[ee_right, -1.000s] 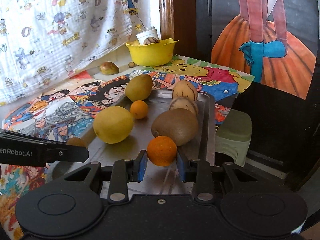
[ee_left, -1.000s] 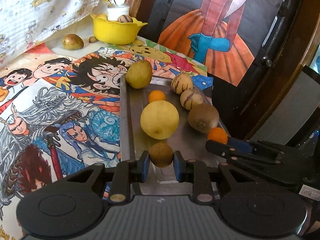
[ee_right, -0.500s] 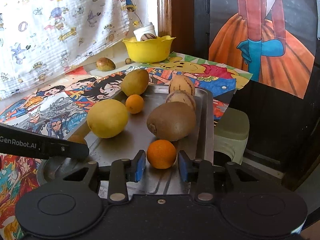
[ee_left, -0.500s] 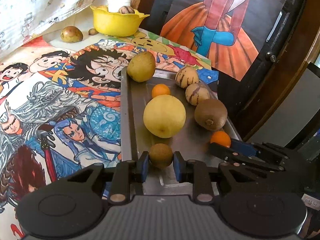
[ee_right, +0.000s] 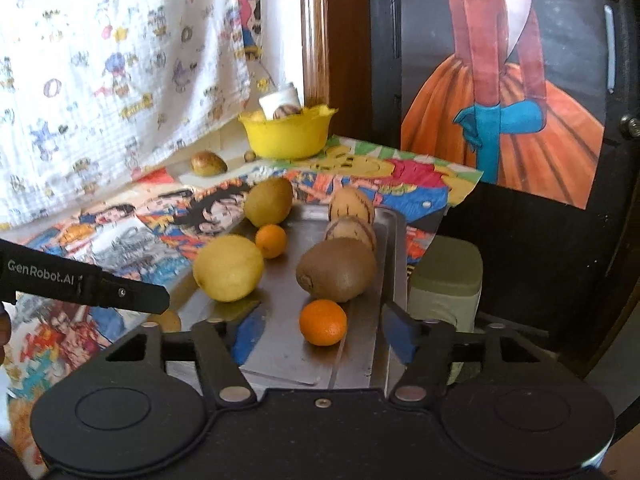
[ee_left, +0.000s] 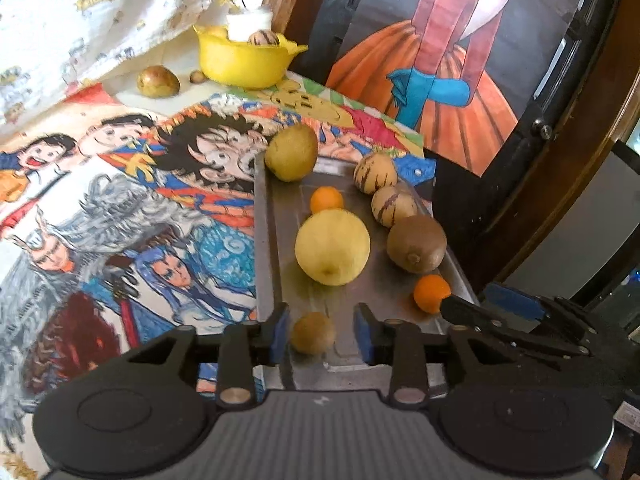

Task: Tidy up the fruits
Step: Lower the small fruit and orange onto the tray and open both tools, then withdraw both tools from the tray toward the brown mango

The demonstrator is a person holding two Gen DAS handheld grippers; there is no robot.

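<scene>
Release step of fruit placement on the metal tray (ee_left: 264, 240). The left gripper (ee_left: 322, 332) has just been opening its jaws; a small brown fruit (ee_left: 313, 332) sits between them on the tray's near end, lying against the left pad and clear of the right, so it reads as released. The right gripper (ee_right: 322, 330) has likewise just been opening its jaws, which stand wide around a small orange (ee_right: 323, 322) resting free on the tray's near right corner. Both fruits appear set down; the next move probably calls for drawing each gripper back without nudging its fruit, then fetching what remains. Farther along the tray lie a large yellow fruit (ee_left: 332, 248), a kiwi (ee_left: 416, 244), a second small orange (ee_left: 327, 199), two striped fruits (ee_left: 384, 190) and a green-yellow fruit (ee_left: 291, 153). Beyond the tray, a yellow bowl (ee_left: 244, 64) holds another striped fruit, and a loose mango-like fruit (ee_left: 158, 81) lies beside it. The kiwi sits just behind the orange, so a forward slip could roll it.
</scene>
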